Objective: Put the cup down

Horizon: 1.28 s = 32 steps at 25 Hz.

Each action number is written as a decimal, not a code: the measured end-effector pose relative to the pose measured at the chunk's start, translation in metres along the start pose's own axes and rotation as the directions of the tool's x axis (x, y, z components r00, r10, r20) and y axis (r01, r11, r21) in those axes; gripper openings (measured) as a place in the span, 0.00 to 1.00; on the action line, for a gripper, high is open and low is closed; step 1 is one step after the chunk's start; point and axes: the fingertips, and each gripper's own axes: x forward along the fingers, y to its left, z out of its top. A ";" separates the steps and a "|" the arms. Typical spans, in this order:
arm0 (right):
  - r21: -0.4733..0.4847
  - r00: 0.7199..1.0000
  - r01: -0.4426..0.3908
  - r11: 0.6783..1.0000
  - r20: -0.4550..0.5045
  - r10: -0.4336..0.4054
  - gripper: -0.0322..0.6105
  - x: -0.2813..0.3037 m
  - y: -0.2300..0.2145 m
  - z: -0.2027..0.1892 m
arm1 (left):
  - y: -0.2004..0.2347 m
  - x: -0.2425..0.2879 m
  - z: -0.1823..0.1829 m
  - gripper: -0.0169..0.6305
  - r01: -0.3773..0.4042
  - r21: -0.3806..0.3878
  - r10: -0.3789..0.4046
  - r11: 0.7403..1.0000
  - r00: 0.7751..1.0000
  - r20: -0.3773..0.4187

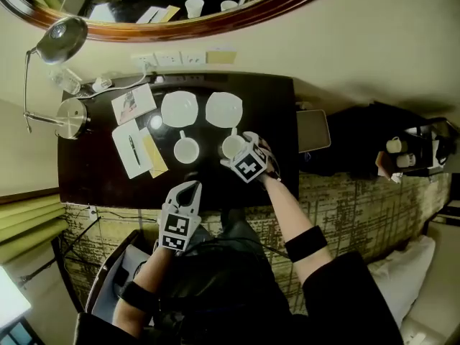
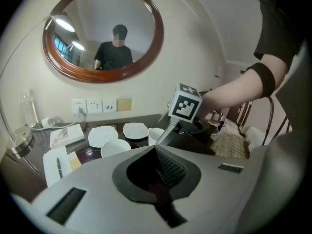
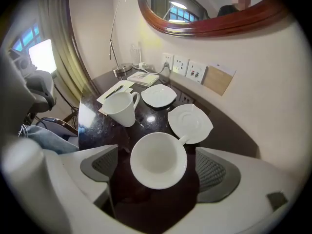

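Note:
A white cup [image 3: 158,160] stands upright on the dark table [image 3: 97,126], its handle pointing towards a saucer [image 3: 190,123]. My right gripper [image 3: 158,168] is open around it, pointing steeply down, and both pads [image 3: 212,172] stand clear of the cup's sides. From the head view this cup [image 1: 230,145] sits just beyond the right gripper [image 1: 238,154]. A second white cup [image 1: 186,150] stands to its left, below another saucer [image 1: 179,109]. My left gripper [image 1: 190,188] hovers shut and empty at the table's near edge; its jaws [image 2: 164,162] are pressed together.
A desk lamp [image 1: 61,36] stands at the table's left end. Paper sheets with a pen [image 1: 132,148] and a booklet [image 1: 134,103] lie left of the cups. Wall sockets [image 1: 159,59] and a round mirror [image 1: 180,6] are behind. A tablet-like panel [image 1: 313,129] sits off the table's right end.

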 end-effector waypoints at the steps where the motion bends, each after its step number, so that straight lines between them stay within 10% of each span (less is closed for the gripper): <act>1: 0.001 1.000 -0.009 1.000 -0.007 0.009 0.88 0.005 -0.001 -0.001 | -0.001 0.002 -0.002 0.03 0.004 -0.004 -0.004 1.000 1.000 -0.001; 32: -0.117 0.998 -0.062 0.991 0.003 0.062 0.74 -0.002 -0.014 0.045 | -0.020 0.066 -0.005 0.03 0.070 -0.035 -0.071 0.997 0.997 -0.024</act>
